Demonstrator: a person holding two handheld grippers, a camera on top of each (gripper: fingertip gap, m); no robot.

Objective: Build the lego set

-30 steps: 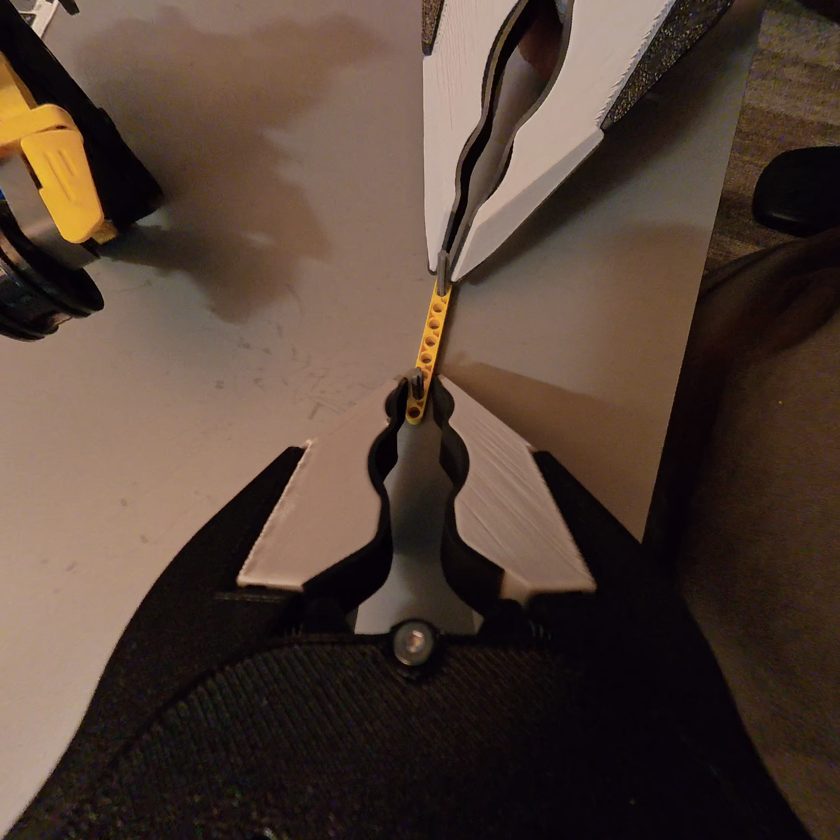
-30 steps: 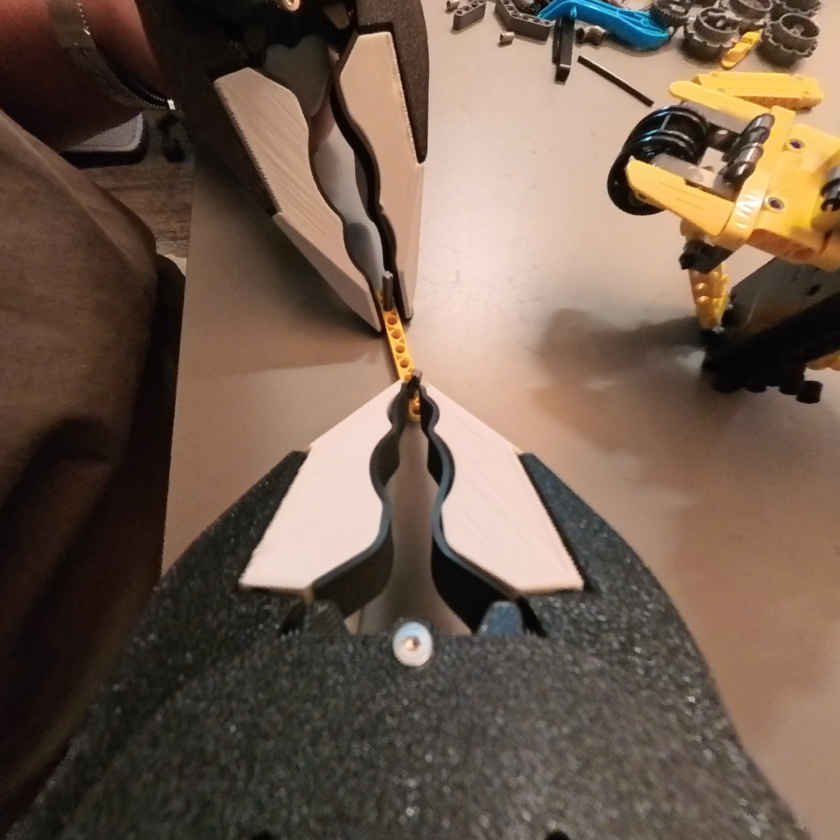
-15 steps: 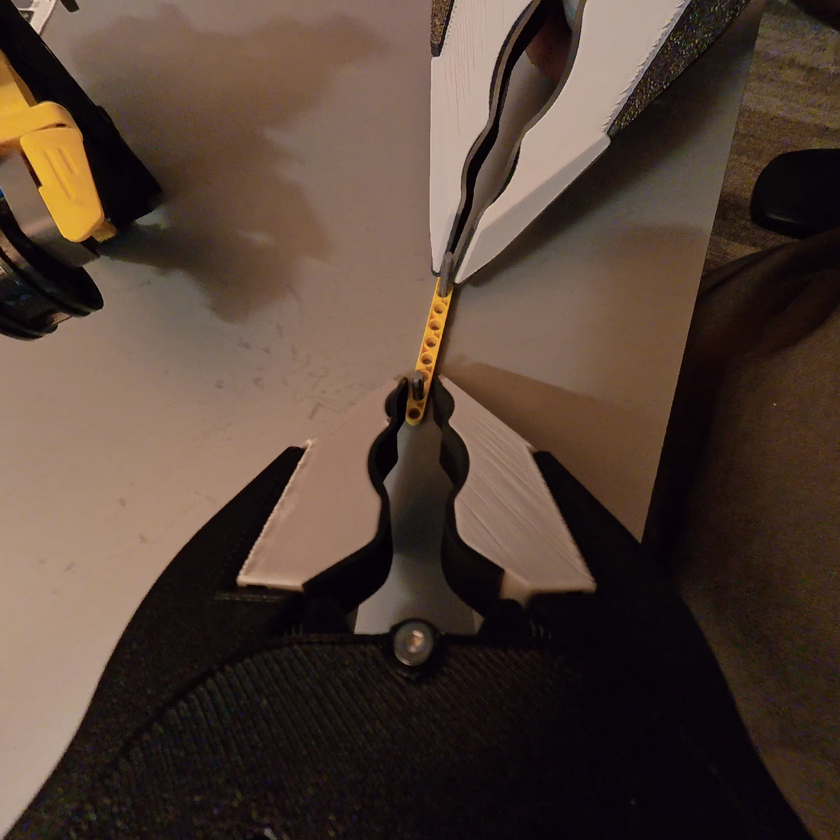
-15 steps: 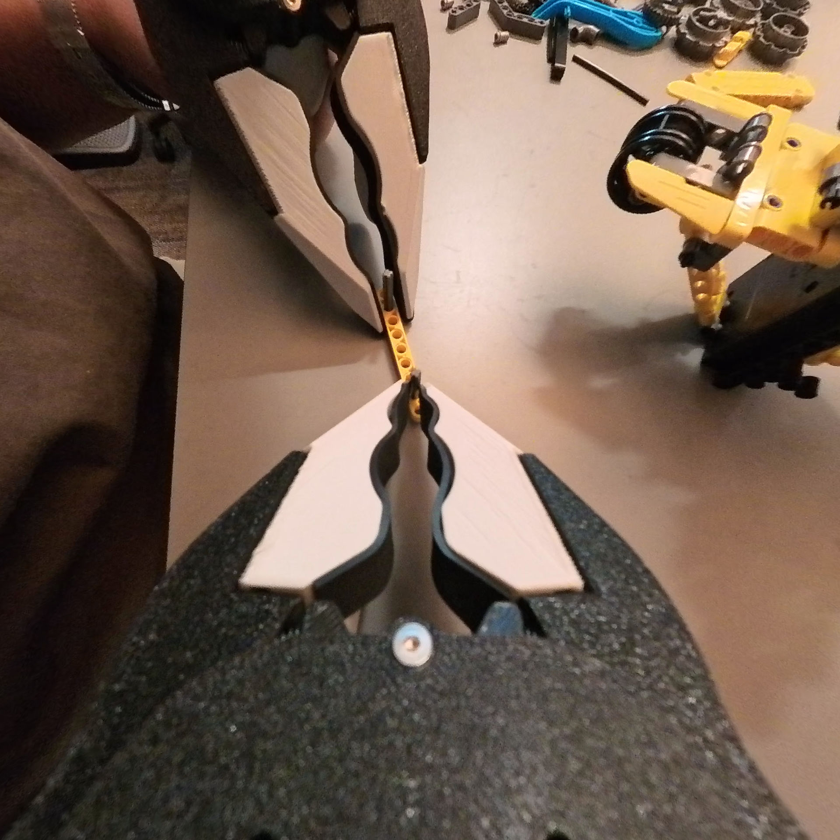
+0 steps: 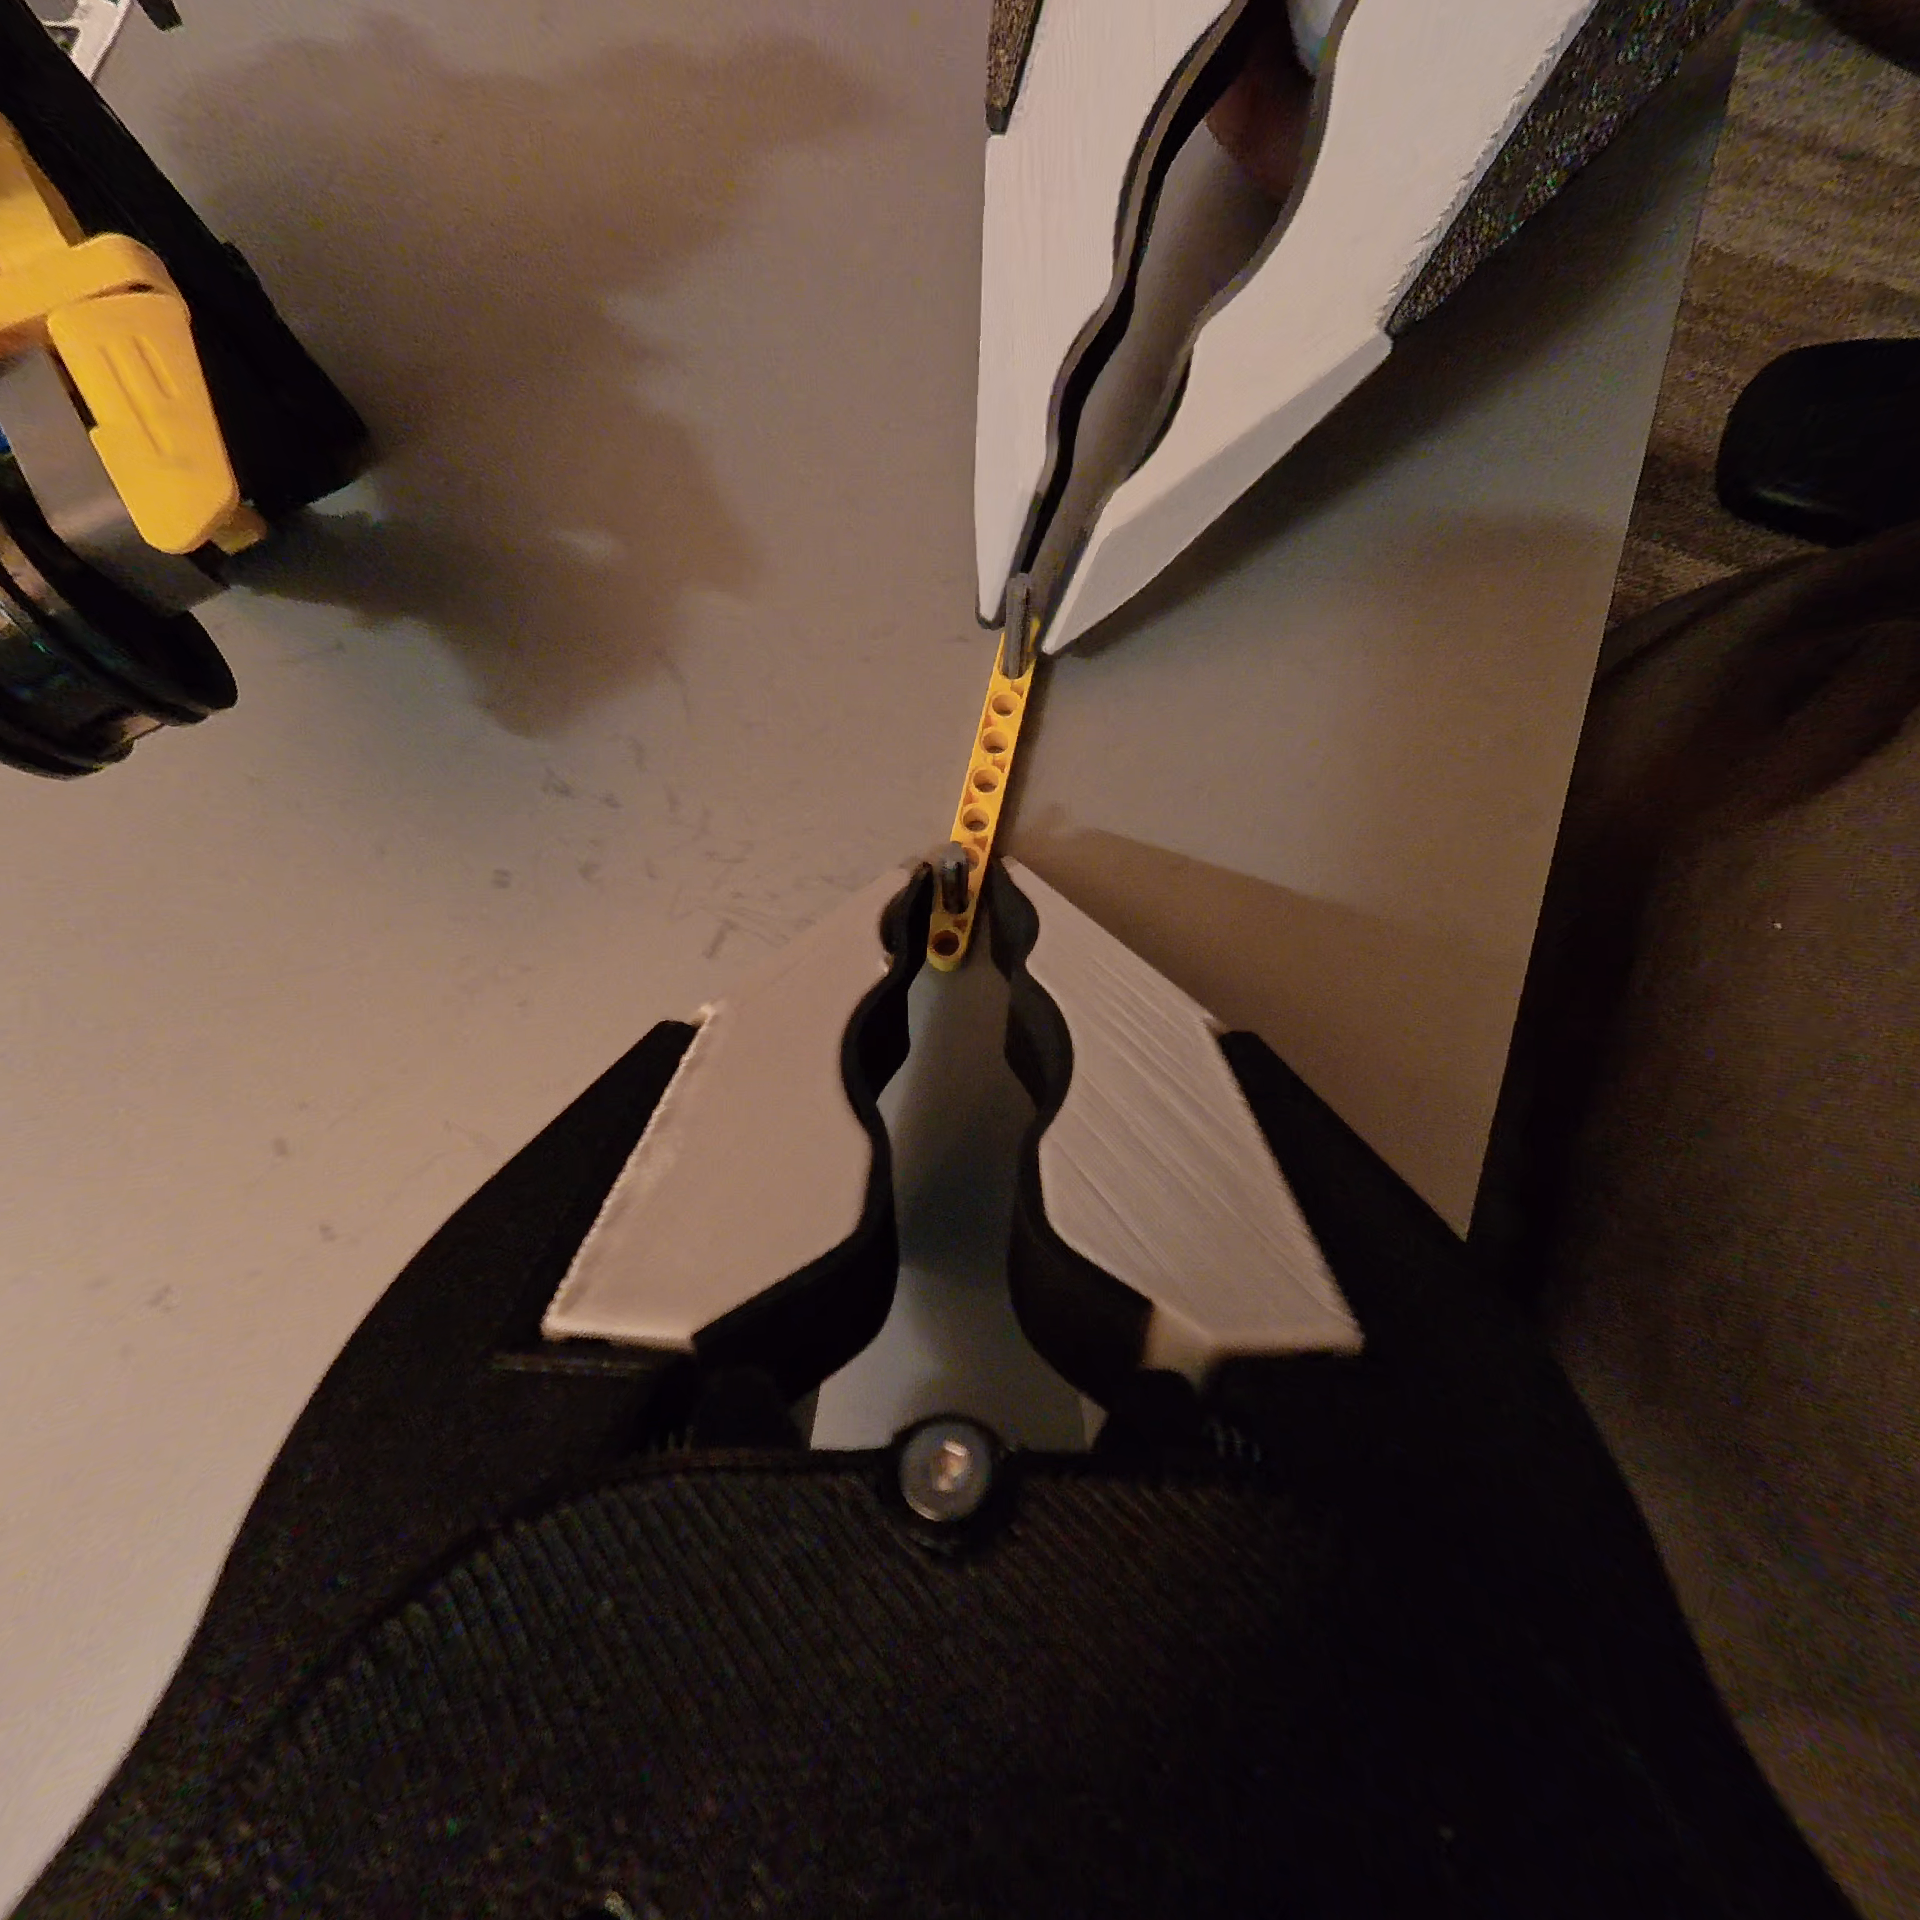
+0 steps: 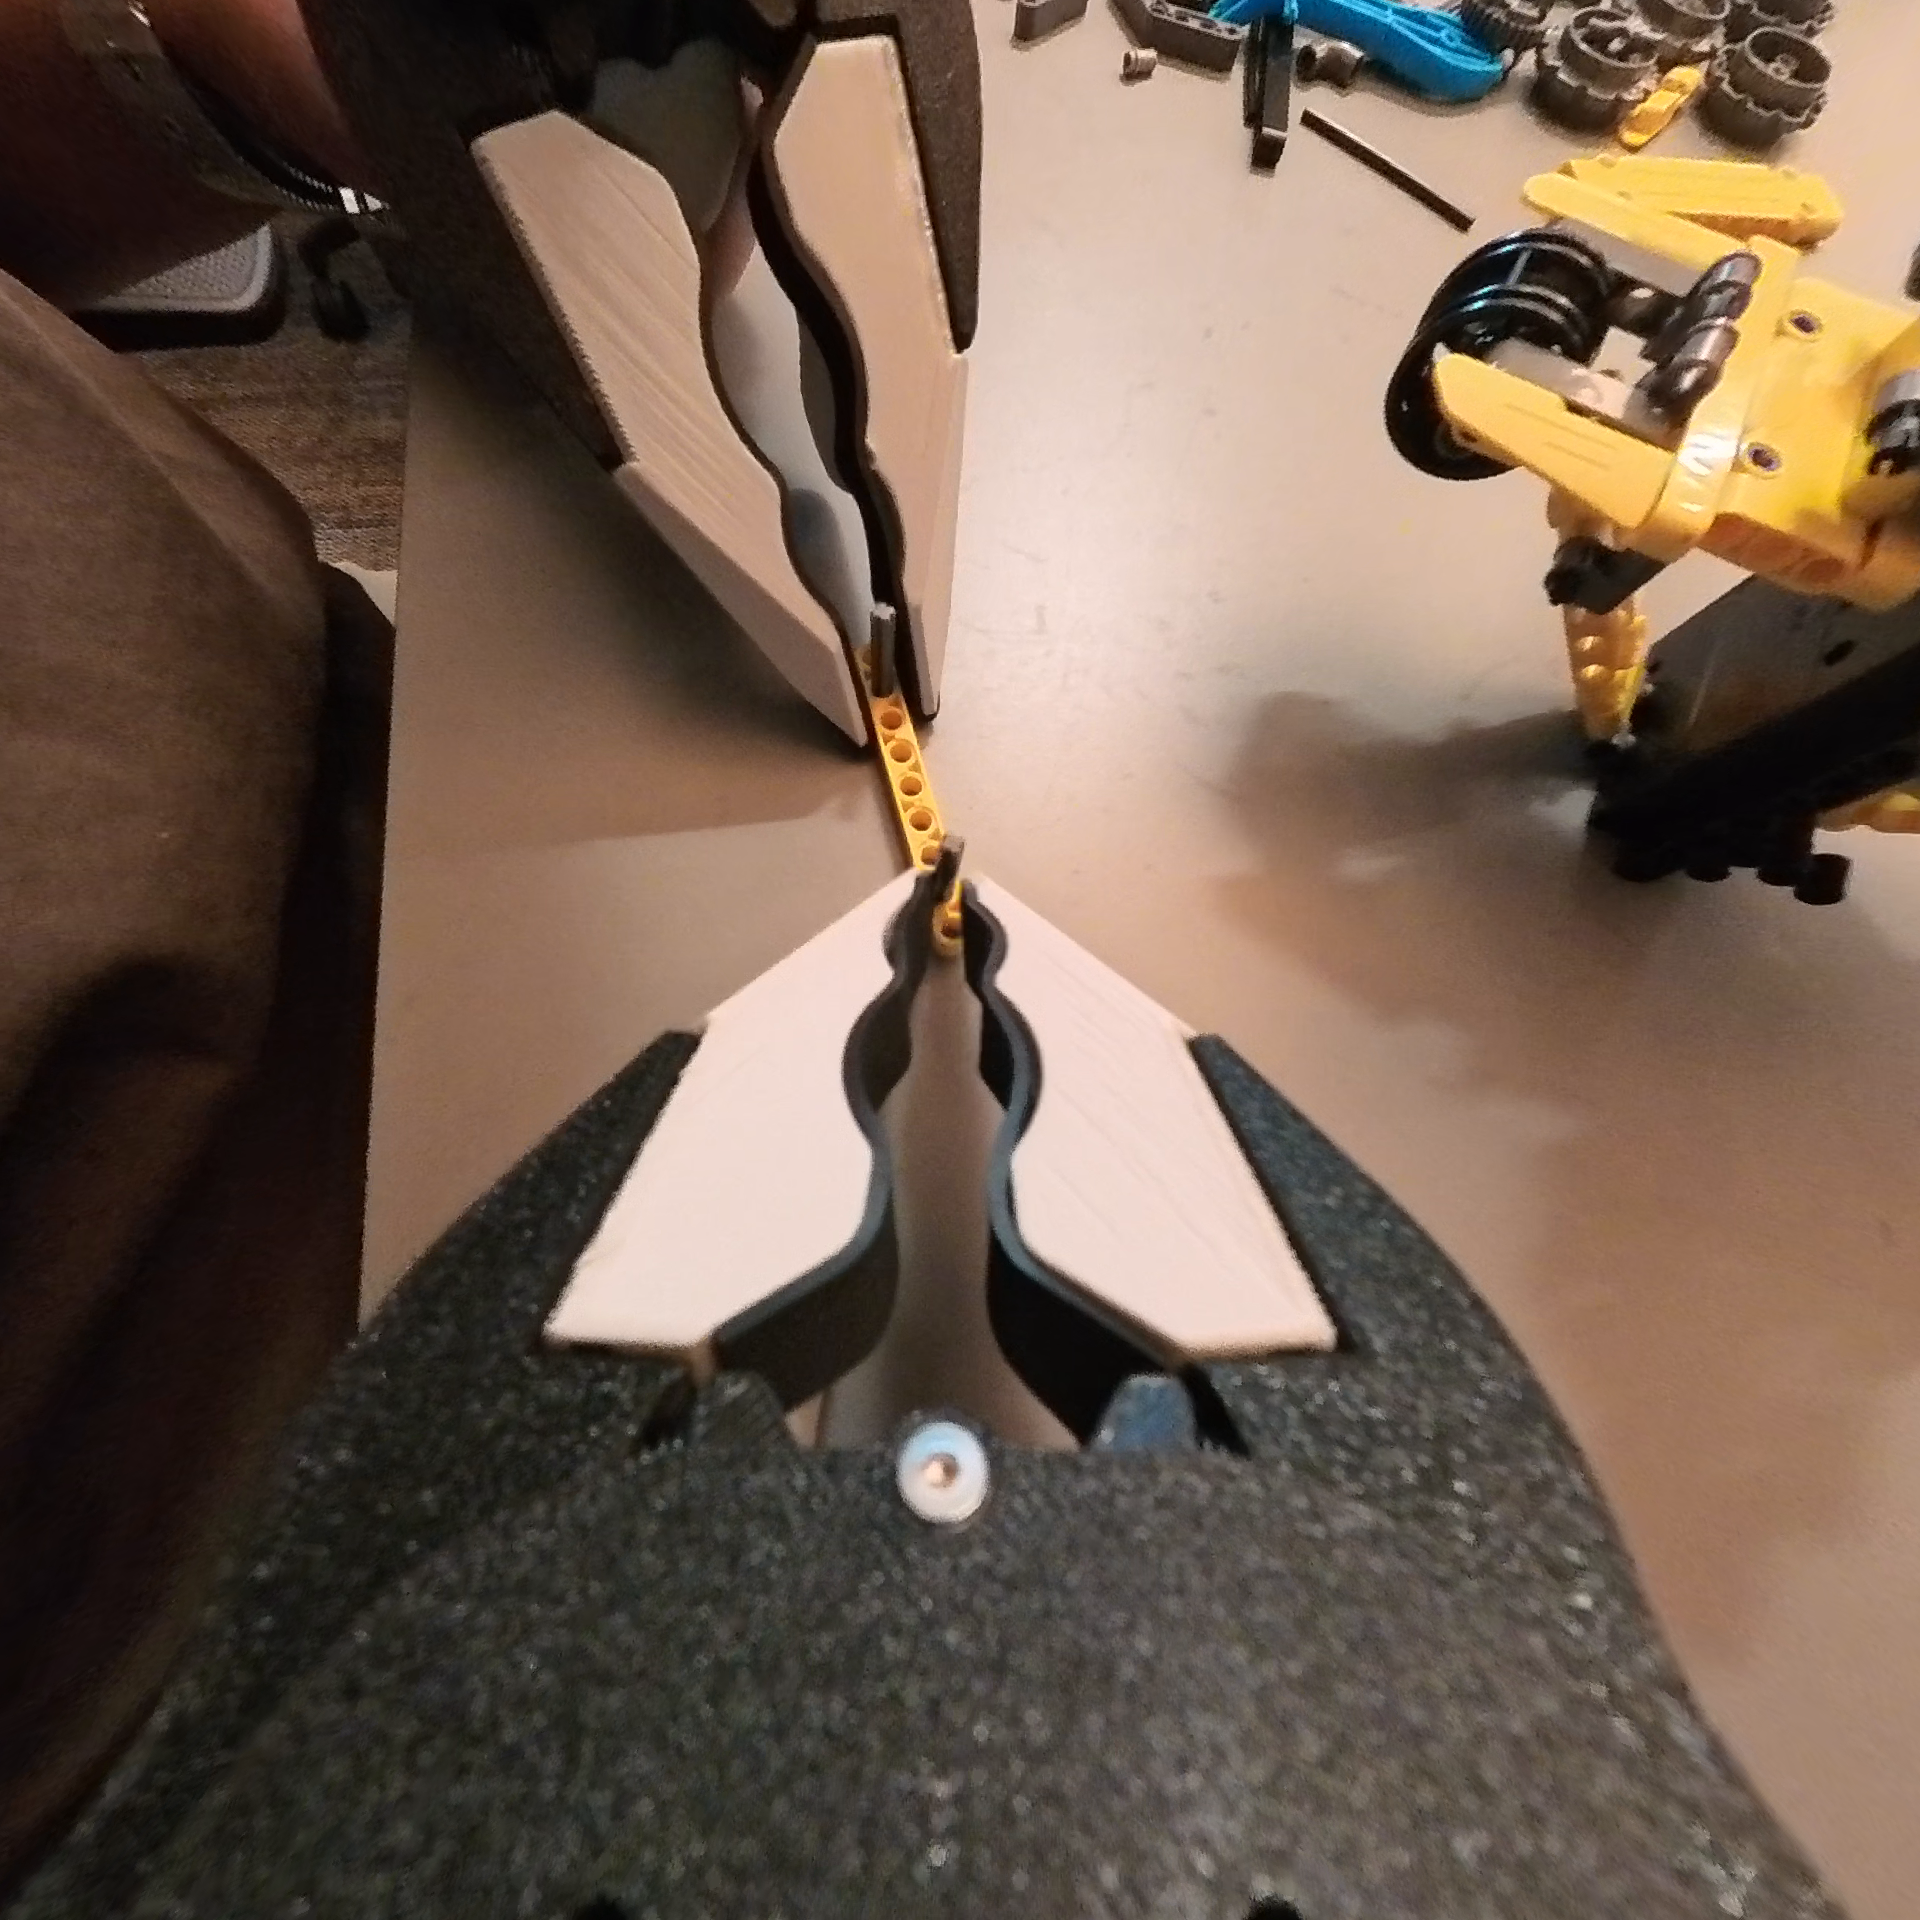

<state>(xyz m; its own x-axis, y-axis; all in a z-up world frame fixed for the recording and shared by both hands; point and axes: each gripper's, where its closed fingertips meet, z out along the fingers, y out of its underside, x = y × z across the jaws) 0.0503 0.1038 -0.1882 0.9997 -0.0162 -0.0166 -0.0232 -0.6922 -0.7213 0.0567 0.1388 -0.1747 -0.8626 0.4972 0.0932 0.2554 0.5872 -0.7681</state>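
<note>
The left gripper (image 5: 961, 914) is pinched narrow on one end of a thin yellow perforated beam (image 5: 992, 753), and the right gripper (image 6: 943, 904) is pinched narrow on the other end, so the beam spans tip to tip between them, lifted just above the grey table (image 5: 520, 935). A small dark grey pin (image 5: 951, 868) sits in the beam at the left tips; another pin (image 6: 948, 857) sits at the right tips.

Out from the beam, on the side away from the table's near edge, stands a yellow and black brick-built vehicle model (image 6: 1714, 416). Farther past the beam lie loose parts: a blue piece (image 6: 1382, 42) and dark toothed wheels (image 6: 1683, 52). Brown fabric (image 6: 135, 831) hangs off the table's edge, beside the beam.

Holding it well here likely means squeezing both ends evenly and in line, so the slim beam neither bends nor twists.
</note>
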